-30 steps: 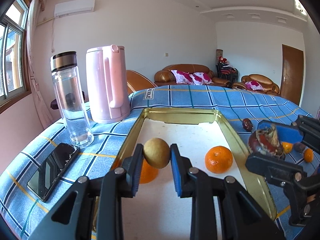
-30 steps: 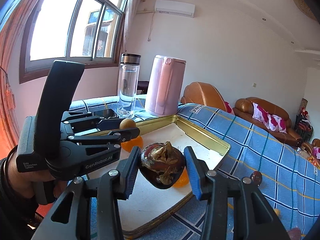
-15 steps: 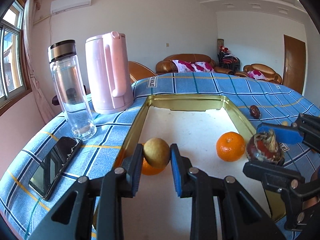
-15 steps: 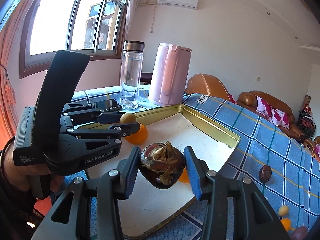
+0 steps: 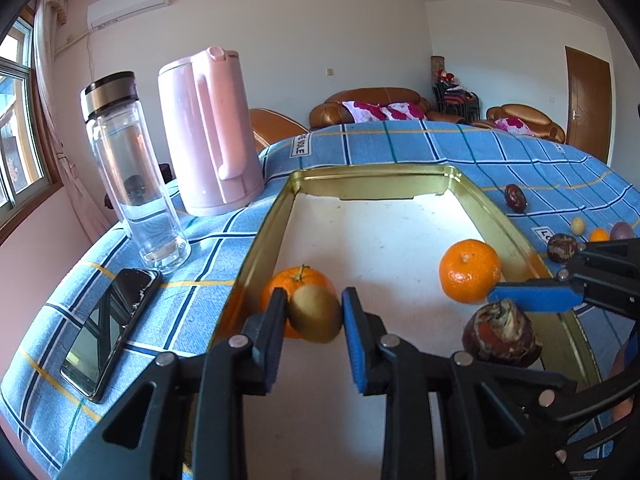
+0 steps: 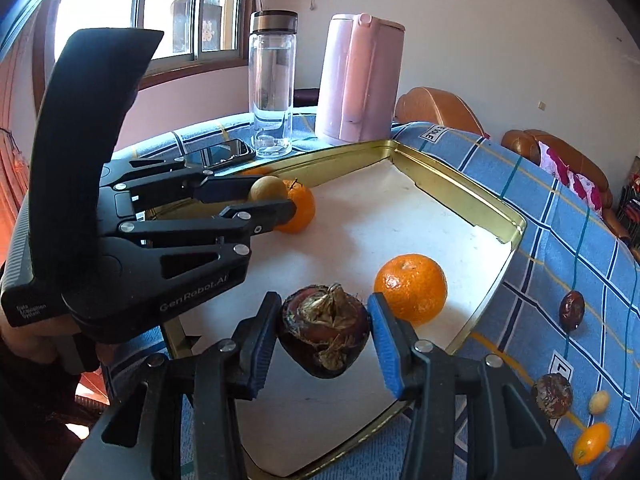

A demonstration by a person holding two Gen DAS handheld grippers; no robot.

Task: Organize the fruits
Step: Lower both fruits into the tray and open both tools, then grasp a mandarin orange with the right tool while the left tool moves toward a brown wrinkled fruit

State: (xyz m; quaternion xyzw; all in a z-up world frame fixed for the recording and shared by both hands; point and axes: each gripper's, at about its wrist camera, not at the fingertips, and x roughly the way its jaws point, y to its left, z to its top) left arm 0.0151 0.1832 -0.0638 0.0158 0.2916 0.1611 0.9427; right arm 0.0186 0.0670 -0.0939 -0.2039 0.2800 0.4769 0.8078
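A blue checked tablecloth (image 5: 200, 308) is covering the table and sloping off at its edges. On it a gold-rimmed rectangular tray (image 5: 256, 248) is lying, its white floor mostly bare through the middle and far end, with raised walls all round. A pink kettle (image 5: 208, 132) and a clear water bottle (image 5: 132, 168) are standing beside the tray's left wall, and a black phone (image 5: 108, 328) is lying near the cloth's edge.

The left gripper (image 5: 314, 316) is easing its jaws apart around a small yellow-brown fruit (image 5: 314, 318), which is sitting against a stemmed orange (image 5: 296, 280) close to the tray's left wall. The right gripper (image 6: 324, 330) is clamping a dark, husky bulb-like fruit (image 6: 324, 332) above the tray's near right part, just beside a second orange (image 6: 412, 288).

The right wrist view is showing the person's hand (image 6: 24, 332) on the left tool. Both views are showing small loose fruits (image 6: 554, 396) lying on the cloth outside the tray's right wall.
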